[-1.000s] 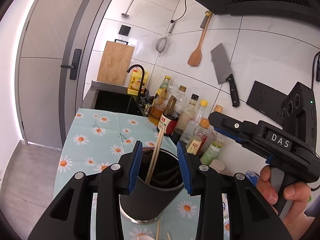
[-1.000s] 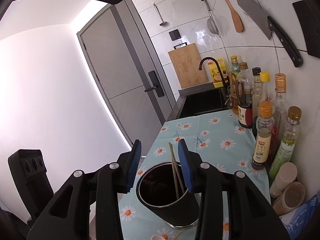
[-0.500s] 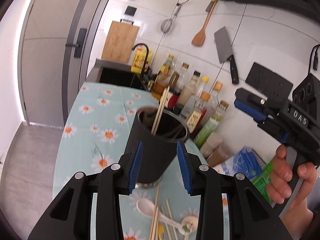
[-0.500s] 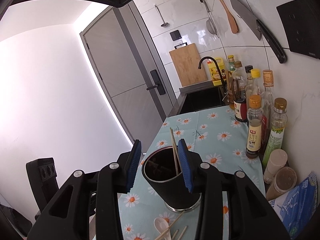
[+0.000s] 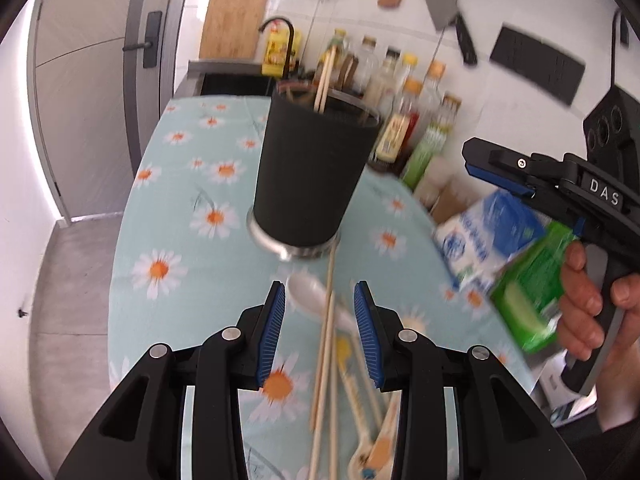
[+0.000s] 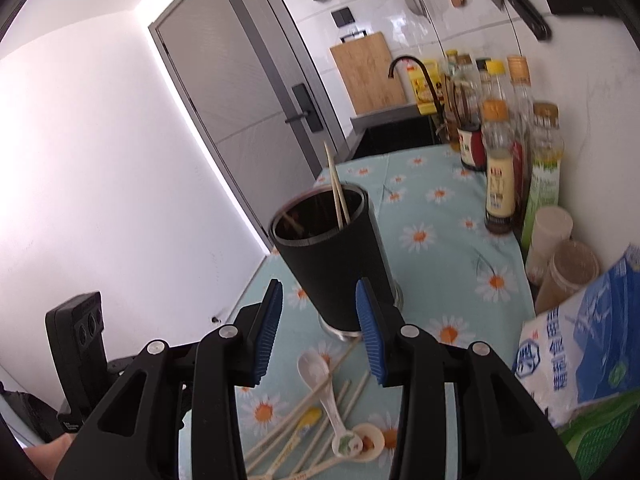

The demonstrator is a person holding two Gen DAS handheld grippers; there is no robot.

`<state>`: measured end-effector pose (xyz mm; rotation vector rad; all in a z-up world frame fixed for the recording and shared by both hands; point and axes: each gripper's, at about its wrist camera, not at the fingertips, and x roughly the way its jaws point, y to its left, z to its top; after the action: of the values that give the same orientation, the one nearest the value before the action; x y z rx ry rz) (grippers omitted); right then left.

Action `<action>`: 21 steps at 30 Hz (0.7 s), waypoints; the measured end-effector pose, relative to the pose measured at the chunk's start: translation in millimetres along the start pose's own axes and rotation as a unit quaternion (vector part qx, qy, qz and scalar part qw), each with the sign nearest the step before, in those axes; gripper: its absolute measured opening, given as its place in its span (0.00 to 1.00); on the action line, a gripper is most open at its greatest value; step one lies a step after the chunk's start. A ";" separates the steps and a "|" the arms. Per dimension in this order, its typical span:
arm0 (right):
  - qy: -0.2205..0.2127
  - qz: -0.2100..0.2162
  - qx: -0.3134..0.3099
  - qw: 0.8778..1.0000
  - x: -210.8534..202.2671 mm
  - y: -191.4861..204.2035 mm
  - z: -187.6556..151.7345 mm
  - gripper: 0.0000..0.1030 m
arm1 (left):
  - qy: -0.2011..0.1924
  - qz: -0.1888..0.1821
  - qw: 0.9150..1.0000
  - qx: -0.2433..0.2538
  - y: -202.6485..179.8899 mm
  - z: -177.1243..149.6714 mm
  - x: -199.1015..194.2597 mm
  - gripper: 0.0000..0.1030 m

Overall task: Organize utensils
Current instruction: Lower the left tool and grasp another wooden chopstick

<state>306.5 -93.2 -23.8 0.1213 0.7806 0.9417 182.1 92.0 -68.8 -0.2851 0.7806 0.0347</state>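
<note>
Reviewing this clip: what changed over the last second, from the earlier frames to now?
Both hand-held grippers drew back from the black holder and tipped downward. The left hand-held gripper now frames the loose chopsticks and white spoon on the daisy cloth; the right hand-held gripper has come down too. Nothing was gripped or released. The jaws kept the same gap, and the holder kept its chopsticks.
</note>
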 end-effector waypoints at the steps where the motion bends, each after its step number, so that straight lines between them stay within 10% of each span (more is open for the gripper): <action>1: 0.005 0.000 0.002 1.000 1.7 -1.4 -4.7 0.38 | 0.006 0.007 1.000 0.003 -0.2 -2.3 1.5 0.33; 21: 0.087 -0.017 0.044 0.995 15.1 -29.8 -74.6 0.38 | 0.188 0.021 0.978 0.087 -16.0 -40.0 63.2 0.15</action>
<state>283.5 -116.8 -98.6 0.1032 0.9826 0.8945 201.7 61.2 -136.1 -0.1076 1.1595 -0.0494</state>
